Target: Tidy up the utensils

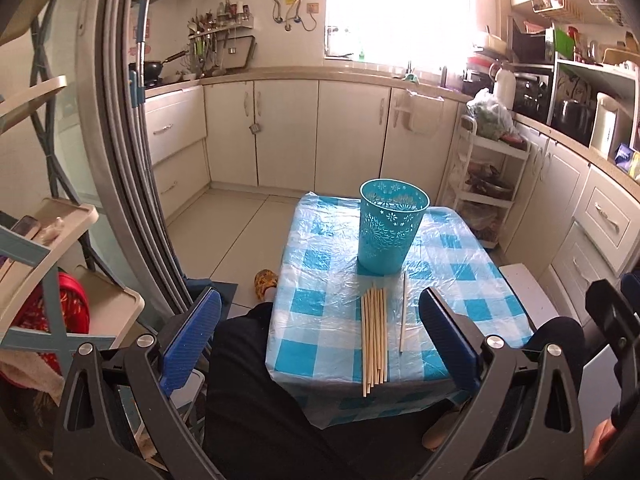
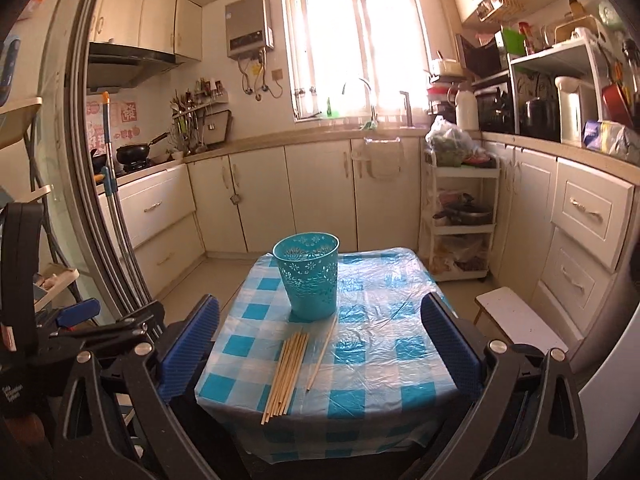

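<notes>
Left wrist view: the left gripper [image 1: 320,340] has its jaws wide apart and empty, low in frame. Centre frame, a bundle of chopsticks [image 1: 374,340] and a single chopstick [image 1: 403,312] lie on the checked surface [image 1: 320,248] before a teal holder [image 1: 390,230]. The right gripper [image 2: 320,344] is likewise wide apart, empty.

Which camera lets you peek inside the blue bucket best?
The right wrist view: it looks down over the rim of the teal perforated bucket, so some of the inner wall shows. The left wrist view shows the bucket larger, also past its rim. Neither reaches the bottom.
</notes>
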Demonstrator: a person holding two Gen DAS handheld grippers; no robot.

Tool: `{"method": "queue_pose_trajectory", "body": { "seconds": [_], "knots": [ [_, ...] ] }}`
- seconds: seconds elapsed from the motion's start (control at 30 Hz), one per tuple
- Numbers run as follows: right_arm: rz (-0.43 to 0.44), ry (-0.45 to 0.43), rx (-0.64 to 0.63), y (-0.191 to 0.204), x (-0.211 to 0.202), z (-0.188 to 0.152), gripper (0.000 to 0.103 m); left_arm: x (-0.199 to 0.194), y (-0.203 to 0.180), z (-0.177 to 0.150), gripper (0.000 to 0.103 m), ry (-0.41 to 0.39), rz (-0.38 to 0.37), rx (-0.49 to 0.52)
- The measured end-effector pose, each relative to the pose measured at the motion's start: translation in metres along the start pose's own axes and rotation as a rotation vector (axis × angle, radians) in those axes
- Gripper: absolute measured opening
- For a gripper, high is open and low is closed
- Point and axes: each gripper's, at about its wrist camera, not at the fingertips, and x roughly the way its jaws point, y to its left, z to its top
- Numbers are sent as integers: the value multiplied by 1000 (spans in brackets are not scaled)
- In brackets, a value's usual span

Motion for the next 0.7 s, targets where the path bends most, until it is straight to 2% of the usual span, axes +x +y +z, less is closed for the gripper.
{"method": "queue_pose_trajectory", "body": {
  "seconds": [0.33, 0.7],
  "knots": [
    [34, -29, -19, 6, -10, -10, 97, -25, -6, -3, 95, -45, -5, 20],
    [64, -29, -16, 5, -14, -11, 97, -28, -6, -4, 95, -50, -3, 23]
  ]
}}
